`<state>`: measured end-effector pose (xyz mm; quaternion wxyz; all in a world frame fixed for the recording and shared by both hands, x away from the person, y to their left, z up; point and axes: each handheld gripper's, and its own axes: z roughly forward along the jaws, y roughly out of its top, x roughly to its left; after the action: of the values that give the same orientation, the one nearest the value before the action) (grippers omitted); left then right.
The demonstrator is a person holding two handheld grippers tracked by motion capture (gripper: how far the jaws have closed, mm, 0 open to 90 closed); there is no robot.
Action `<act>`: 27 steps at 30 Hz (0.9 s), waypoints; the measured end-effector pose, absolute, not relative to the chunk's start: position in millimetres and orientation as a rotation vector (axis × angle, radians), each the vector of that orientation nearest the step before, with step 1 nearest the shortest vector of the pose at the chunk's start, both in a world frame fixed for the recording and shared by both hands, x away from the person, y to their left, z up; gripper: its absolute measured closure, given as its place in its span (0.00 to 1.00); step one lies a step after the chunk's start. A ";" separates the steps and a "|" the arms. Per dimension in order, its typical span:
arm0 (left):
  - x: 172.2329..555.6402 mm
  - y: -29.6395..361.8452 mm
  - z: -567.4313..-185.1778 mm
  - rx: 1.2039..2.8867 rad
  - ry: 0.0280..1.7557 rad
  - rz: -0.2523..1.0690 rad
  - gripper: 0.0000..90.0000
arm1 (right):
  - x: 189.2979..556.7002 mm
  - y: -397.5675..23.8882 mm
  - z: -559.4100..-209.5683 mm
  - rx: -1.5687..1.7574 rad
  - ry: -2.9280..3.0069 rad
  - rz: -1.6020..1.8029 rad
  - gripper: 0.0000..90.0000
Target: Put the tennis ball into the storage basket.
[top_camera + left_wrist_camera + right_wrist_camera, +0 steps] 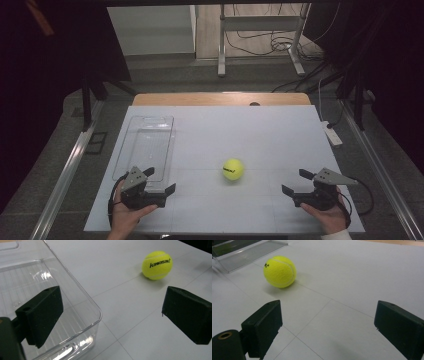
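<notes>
White tabletop [260,135] w/ clear rectangular plastic bin [146,145] at left. Yellow felt tennis ball [233,169] sits mid-table, apart from bin, between both grippers. Left gripper [159,181] & right gripper [295,182]: jaws spread wide, nothing held. Ball's prob. light, springy, rolls easy; pinch across its widest middle.

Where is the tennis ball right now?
In the high view the tennis ball lies on the white table, between the clear tray and the right gripper, untouched.

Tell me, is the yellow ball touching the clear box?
Apart. The high view shows bare white table between the tennis ball and the clear box.
</notes>
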<state>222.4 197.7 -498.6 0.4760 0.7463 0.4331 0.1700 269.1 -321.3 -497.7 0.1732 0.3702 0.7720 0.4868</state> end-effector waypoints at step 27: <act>220.2 195.6 -497.0 1.842 1.036 0.451 0.04 | 265.6 -324.7 -500.3 1.076 2.184 1.392 0.10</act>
<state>220.2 195.6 -497.0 0.4708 0.7521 0.4229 0.1840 265.6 -324.7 -500.3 0.1678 0.3782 0.7678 0.4892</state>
